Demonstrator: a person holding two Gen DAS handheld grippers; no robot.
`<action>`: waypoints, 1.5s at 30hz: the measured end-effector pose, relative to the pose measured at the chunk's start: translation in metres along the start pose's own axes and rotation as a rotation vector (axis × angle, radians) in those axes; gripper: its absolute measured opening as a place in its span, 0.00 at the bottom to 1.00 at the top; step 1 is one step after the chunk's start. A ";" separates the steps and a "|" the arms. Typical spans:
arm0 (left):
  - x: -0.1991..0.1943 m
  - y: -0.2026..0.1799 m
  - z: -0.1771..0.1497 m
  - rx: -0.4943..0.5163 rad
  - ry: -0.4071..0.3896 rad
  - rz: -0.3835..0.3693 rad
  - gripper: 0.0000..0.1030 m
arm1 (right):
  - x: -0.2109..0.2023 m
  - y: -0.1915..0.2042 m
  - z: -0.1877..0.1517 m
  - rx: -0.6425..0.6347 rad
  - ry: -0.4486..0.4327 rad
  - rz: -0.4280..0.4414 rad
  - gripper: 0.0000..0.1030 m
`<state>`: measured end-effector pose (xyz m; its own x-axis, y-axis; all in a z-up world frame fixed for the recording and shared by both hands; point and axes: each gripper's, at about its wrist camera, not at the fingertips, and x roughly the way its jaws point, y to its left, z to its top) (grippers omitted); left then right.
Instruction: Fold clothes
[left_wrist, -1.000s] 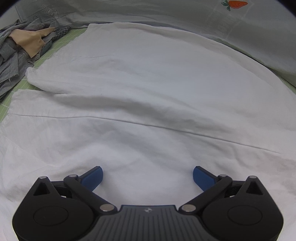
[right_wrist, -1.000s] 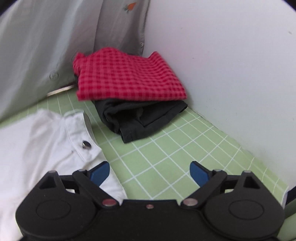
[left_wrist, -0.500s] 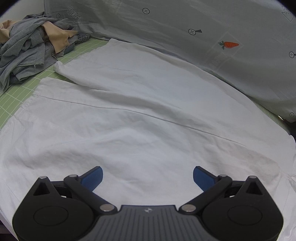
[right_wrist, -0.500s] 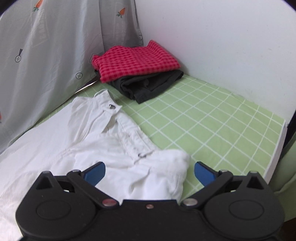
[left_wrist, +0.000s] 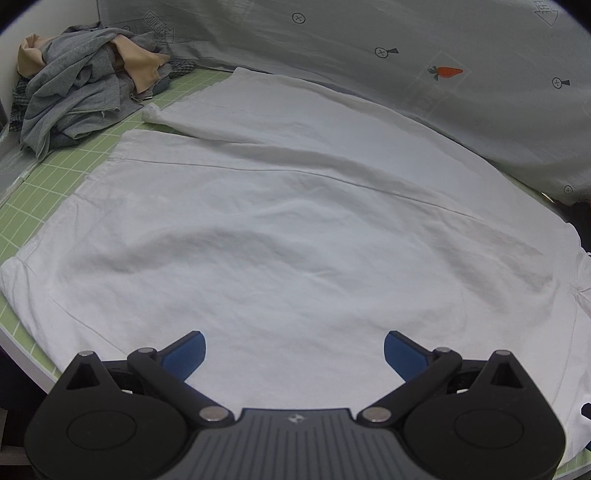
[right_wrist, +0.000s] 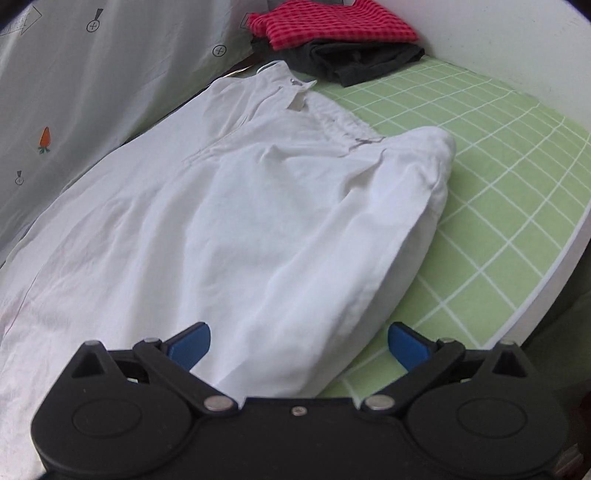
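Note:
White trousers (left_wrist: 288, 229) lie spread flat on the green grid mat (left_wrist: 33, 192), legs pointing far left. In the right wrist view their waist end (right_wrist: 258, 192) shows, with a button and open fly at the far end and one hip corner bunched up. My left gripper (left_wrist: 293, 350) is open and empty, above the near edge of the trouser legs. My right gripper (right_wrist: 299, 341) is open and empty, above the near edge of the waist part.
A heap of grey and tan clothes (left_wrist: 81, 85) sits at the far left. A folded red checked cloth (right_wrist: 332, 26) lies on a folded black garment (right_wrist: 362, 59) at the far right. A grey printed sheet (left_wrist: 406, 55) hangs behind. The table's front edge (right_wrist: 546, 280) is near.
Both grippers have pulled back toward the table's front edge and risen, so more of the trousers shows. Both stay open and empty.

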<state>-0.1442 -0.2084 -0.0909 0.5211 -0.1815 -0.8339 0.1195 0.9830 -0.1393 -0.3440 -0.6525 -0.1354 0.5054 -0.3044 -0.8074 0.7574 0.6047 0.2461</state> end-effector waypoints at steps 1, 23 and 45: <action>-0.001 0.008 0.002 -0.011 0.004 0.010 0.98 | 0.001 0.005 -0.004 0.004 -0.004 -0.012 1.00; 0.008 0.236 0.056 -0.474 0.032 0.136 0.94 | 0.026 0.072 -0.009 0.147 0.026 -0.367 1.00; 0.029 0.279 0.051 -0.605 0.029 0.153 0.83 | 0.025 0.082 -0.018 0.205 -0.025 -0.415 1.00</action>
<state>-0.0528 0.0588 -0.1266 0.4704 -0.0446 -0.8813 -0.4588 0.8408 -0.2874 -0.2765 -0.5977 -0.1450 0.1505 -0.5093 -0.8473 0.9625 0.2712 0.0080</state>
